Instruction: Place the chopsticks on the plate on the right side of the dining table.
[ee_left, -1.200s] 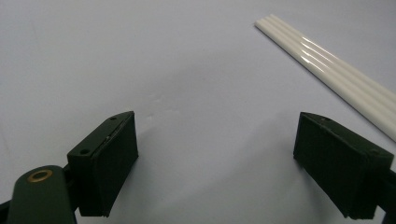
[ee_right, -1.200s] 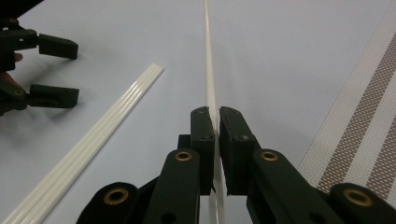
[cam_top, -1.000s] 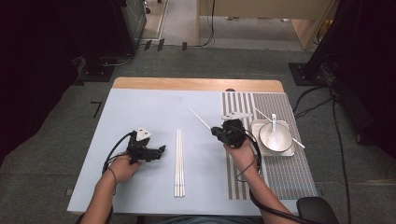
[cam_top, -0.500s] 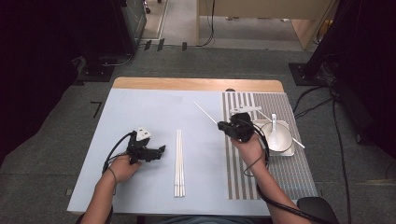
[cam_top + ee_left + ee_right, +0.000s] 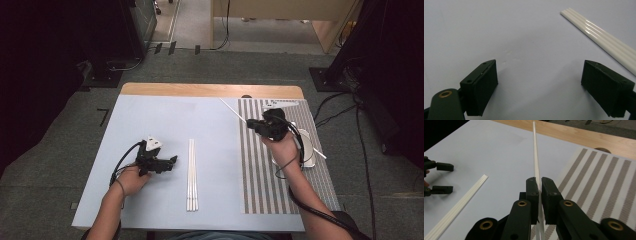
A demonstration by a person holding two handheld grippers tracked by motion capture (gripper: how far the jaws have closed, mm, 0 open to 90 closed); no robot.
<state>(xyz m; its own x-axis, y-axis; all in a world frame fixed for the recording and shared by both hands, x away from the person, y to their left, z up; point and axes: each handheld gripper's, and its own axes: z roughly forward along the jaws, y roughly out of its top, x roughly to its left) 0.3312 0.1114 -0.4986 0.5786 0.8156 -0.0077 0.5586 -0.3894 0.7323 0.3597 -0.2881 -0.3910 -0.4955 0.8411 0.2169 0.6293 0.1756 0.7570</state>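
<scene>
**Right gripper holding one white stick; left gripper wide open**

The right gripper [image 5: 256,126] is squeezing one thin white stick [image 5: 233,110]. In the right gripper view, its two black jaws are pressing on the stick [image 5: 535,157] from both sides. The stick is pointing away from the jaws toward 12 o'clock in that view. In the high view, the stick is poking out of the gripper toward 10 o'clock, and its far end is hanging over the blue mat [image 5: 165,120]. The gripper itself is sitting over the striped mat [image 5: 260,185], near the mat's left edge.

The left gripper [image 5: 172,161] is staying low over the blue mat, at 9 o'clock from the middle of the table. Its jaws are standing wide apart with nothing between them. In the left gripper view, just the blue mat [image 5: 524,50] is showing between the two jaws.

A row of white sticks [image 5: 192,175] is lying flat on the blue mat, side by side and touching. The row is just beside the left gripper, at its 3 o'clock. In the left gripper view, the sticks [image 5: 599,37] are showing at 2 o'clock.

A white bowl [image 5: 307,150] is sitting on the striped mat, just behind the right hand [image 5: 285,152], at its 3 o'clock.
</scene>
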